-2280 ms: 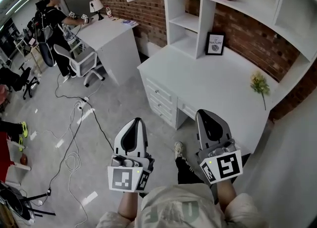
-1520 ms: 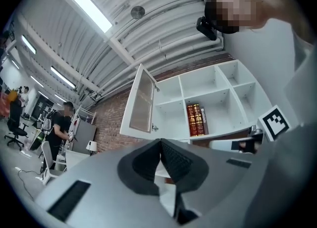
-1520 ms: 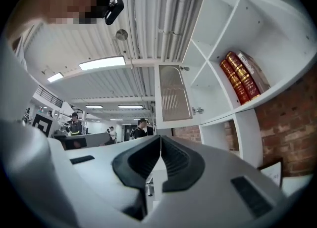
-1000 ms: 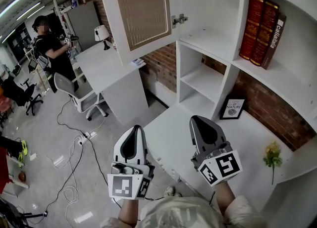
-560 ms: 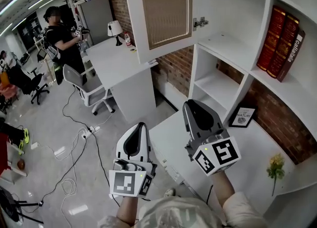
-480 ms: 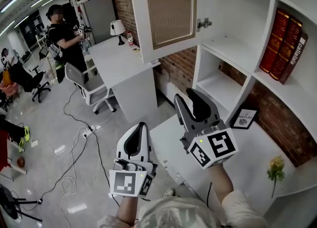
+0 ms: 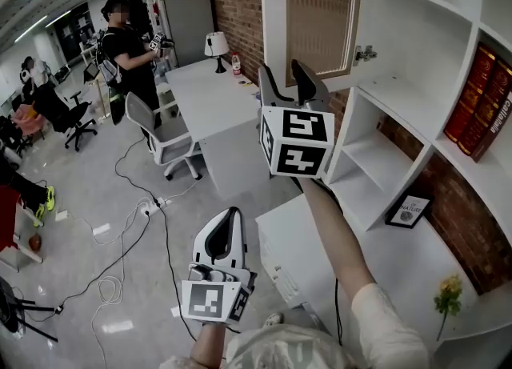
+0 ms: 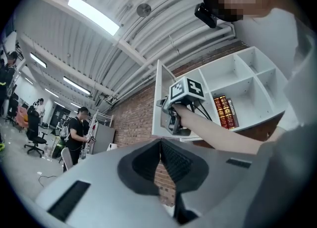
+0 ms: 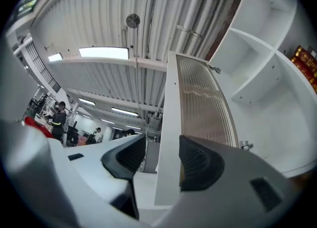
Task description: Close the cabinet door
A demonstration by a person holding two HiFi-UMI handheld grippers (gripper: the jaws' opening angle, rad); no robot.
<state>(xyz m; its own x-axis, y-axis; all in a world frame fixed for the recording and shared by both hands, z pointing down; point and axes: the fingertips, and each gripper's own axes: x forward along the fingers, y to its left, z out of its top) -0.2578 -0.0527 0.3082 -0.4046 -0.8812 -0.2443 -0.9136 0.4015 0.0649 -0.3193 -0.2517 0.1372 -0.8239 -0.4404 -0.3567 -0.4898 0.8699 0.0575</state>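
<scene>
The white cabinet door [image 7: 316, 15] with a ribbed glass panel stands swung open from the white shelf unit [image 7: 400, 39], its hinge [image 7: 366, 54] on the right. My right gripper [image 7: 286, 79] is raised to the door's lower free edge. Its jaws have just been opening and now stand open. In the right gripper view the door's [image 9: 198, 98] white edge runs between them, with a gap at the left jaw. My left gripper [image 7: 228, 217] hangs low over the floor, shut and empty; in its own view the left gripper [image 8: 161, 143] points up at the door [image 8: 159, 98].
A white desk [image 7: 320, 247] below carries a framed picture [image 7: 410, 209] and a yellow flower [image 7: 448, 295]. Red books [image 7: 480, 87] stand on a shelf. A person [image 7: 132, 47], an office chair [image 7: 160, 135] and floor cables [image 7: 136, 223] are at the left.
My right gripper has risen from above the desk to the door's free edge and its jaws have spread apart. The left gripper has stayed low. The head view has tilted upward.
</scene>
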